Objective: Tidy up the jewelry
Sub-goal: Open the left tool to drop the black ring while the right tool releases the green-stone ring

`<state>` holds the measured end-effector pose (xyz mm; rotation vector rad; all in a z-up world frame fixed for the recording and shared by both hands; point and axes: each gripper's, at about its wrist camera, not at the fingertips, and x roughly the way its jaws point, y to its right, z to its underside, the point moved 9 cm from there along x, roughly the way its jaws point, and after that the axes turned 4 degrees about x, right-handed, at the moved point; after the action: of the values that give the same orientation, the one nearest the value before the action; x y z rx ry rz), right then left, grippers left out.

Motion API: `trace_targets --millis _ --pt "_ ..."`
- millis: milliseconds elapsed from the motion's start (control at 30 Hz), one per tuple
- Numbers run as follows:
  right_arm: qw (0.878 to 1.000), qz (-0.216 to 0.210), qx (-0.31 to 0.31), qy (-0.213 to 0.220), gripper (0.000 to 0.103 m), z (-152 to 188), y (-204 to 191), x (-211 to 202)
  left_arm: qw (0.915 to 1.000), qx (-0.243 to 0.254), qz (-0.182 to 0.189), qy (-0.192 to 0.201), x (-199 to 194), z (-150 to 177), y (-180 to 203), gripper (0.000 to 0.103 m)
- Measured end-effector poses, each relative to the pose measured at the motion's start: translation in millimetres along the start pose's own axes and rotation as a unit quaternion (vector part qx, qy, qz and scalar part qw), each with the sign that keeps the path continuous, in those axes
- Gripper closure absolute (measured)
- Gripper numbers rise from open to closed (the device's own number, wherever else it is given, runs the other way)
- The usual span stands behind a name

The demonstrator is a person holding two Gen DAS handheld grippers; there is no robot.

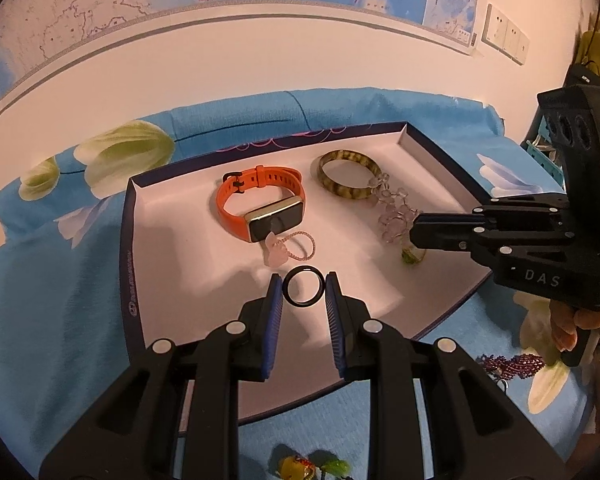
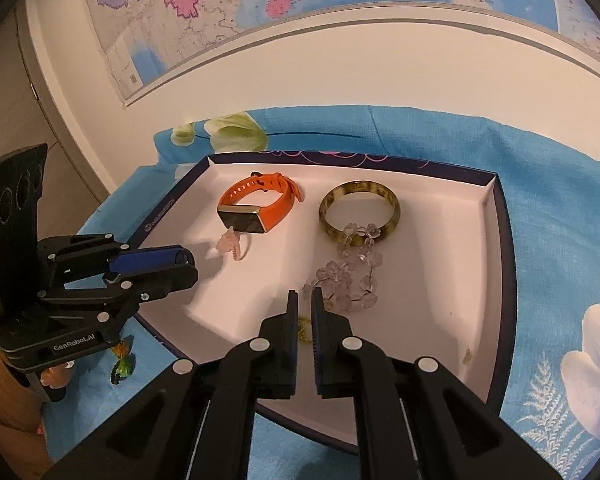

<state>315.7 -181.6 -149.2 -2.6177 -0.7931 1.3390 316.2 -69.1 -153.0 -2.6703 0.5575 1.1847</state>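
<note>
Currently left gripper (image 1: 303, 286) pinches a black ring (image 1: 303, 285) between its blue pads, over the near part of the white box tray (image 1: 188, 240). Right gripper (image 2: 305, 300) has its jaws nearly together, a small gap remaining; a small green-gold ring (image 1: 411, 255) sits at its tips, can't tell if gripped. Further in: pink charm on a loop (image 1: 288, 249), clear bead bracelet (image 2: 350, 280), then orange smartwatch (image 1: 260, 204) and mottled green bangle (image 1: 350, 180) at the back.

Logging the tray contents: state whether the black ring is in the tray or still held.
Still held, over the tray. The black ring stands on edge, clamped between the left gripper's blue pads above the box tray.
</note>
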Motion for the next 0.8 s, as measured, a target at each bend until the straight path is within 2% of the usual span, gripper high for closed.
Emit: trace_targets --millis 433,567,667,800 --pt "1.000 -0.017 0.018 0.020 0.092 -5 0 -15 0.9999 -0.004 0.003 -0.014 11 4 1 0.081" --pt "0.999 -0.021 0.016 0.024 0.086 -3 -3 -20 0.9999 -0.005 0.002 -0.015 14 4 0 0.079" --pt "0.999 -0.024 0.015 0.027 0.085 0 -4 -26 0.9999 -0.007 0.005 -0.011 11 3 0 0.079" --pt "0.999 -0.028 0.016 0.033 0.081 2 -6 -35 1.0000 -0.007 0.002 0.006 -2 0 -1 0.072"
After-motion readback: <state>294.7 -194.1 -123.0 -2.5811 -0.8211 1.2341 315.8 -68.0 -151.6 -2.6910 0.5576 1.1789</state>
